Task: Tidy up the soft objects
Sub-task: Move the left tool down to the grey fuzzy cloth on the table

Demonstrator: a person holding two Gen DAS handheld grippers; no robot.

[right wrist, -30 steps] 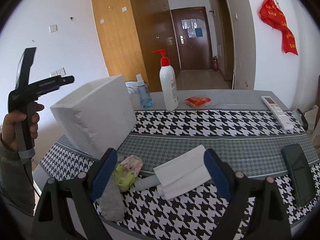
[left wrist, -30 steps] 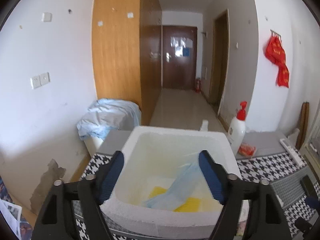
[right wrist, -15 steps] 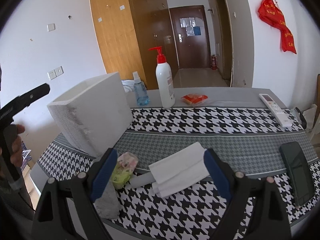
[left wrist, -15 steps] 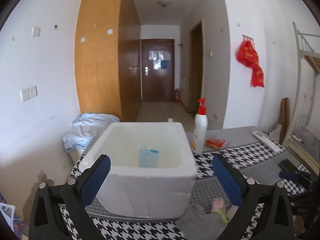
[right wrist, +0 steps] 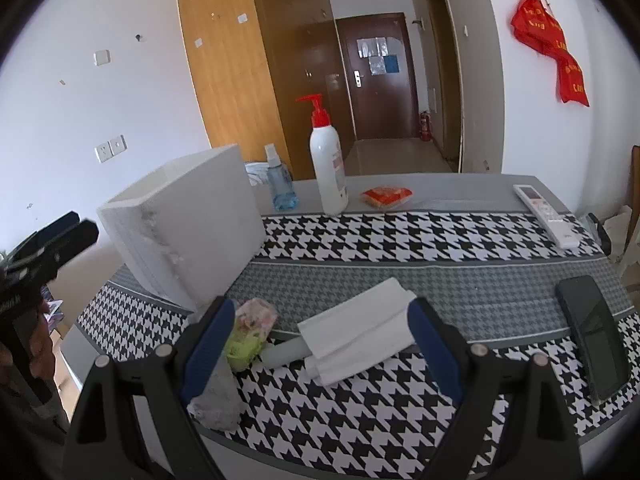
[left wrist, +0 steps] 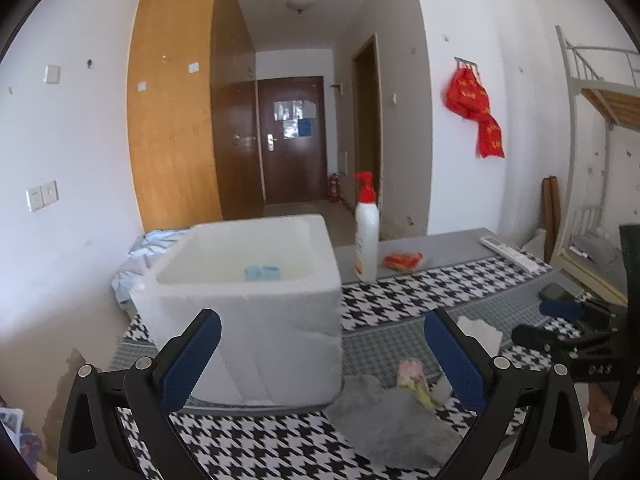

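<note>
Grey cloth [left wrist: 390,420]: fuzzy, crumpled, lying on the table at the near edge, just in front of the foam box's right corner; in the right wrist view [right wrist: 216,396] it lies under that gripper's left finger.
Floral pouch [right wrist: 251,332]: pink and green, soft, just beyond the grey cloth and beside the box; also seen from the left wrist [left wrist: 414,378].
White folded cloth [right wrist: 358,340]: stacked in folds, rolled end towards the pouch, on the tablecloth between the right gripper's fingers.
Foam box [left wrist: 248,308]: white, open-topped, standing on the table's left end; a light blue item [left wrist: 262,273] shows low inside against the far wall.
Left gripper [left wrist: 320,360]: jaws spread wide, having just been opening, with nothing between the blue pads; held in front of the box's near wall, above the table edge.
Right gripper [right wrist: 320,352]: jaws spread, pads clear of the white folded cloth lying between them; low over the table.
Table [right wrist: 460,284]: covered with a black-and-white houndstooth cloth with grey bands.
Pump bottle [right wrist: 328,164]: white with red pump, upright beyond the box.
Spray bottle [right wrist: 280,184]: clear blue, upright, between box and pump bottle.
Red packet [right wrist: 386,196]: flat, just right of the pump bottle.
Remote control [right wrist: 546,214]: white, far right of table.
Phone [right wrist: 594,340]: dark, face up, near right edge.
Red hanging [right wrist: 554,48]: on the right wall.
</note>
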